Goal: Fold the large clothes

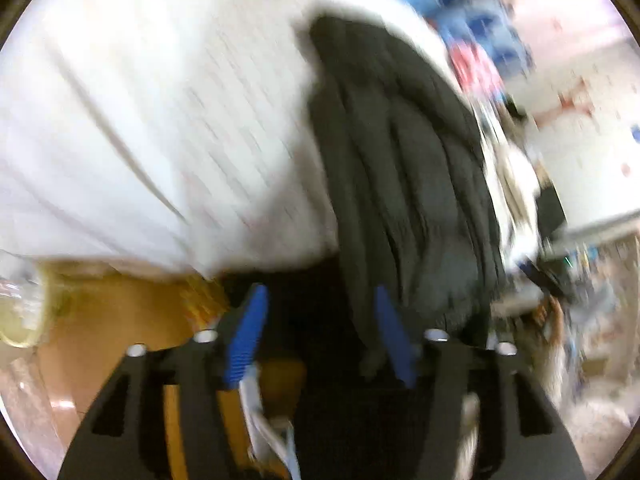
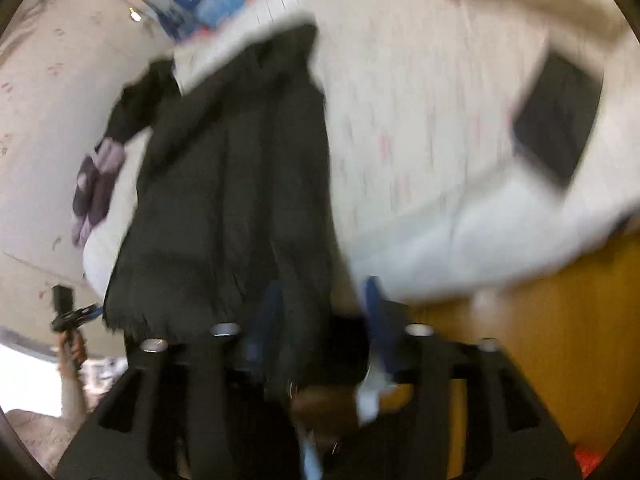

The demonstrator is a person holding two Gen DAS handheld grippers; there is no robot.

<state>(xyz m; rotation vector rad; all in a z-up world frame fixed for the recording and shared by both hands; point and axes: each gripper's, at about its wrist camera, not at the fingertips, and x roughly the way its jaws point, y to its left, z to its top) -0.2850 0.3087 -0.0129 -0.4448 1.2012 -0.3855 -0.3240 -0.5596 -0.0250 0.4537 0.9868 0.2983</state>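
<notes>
A large dark garment [image 1: 400,168] lies stretched over a white bed [image 1: 160,120], its near end hanging off the edge; both views are motion-blurred. In the left wrist view my left gripper [image 1: 320,304] has its blue fingers apart, and the garment's hem drapes over the right finger [image 1: 394,336]. In the right wrist view the garment [image 2: 232,184] hangs down between my right gripper's [image 2: 324,304] blue fingers, which are spread with cloth between them. The other gripper [image 2: 72,316] shows at the far left, held in a hand.
A flat dark rectangular object [image 2: 558,120] lies on the white bedding [image 2: 420,120] at the right. A purple cloth [image 2: 96,184] lies beyond the garment. The yellow-brown bed frame [image 2: 560,340] runs below the mattress. Blue patterned fabric [image 1: 472,12] lies at the far end.
</notes>
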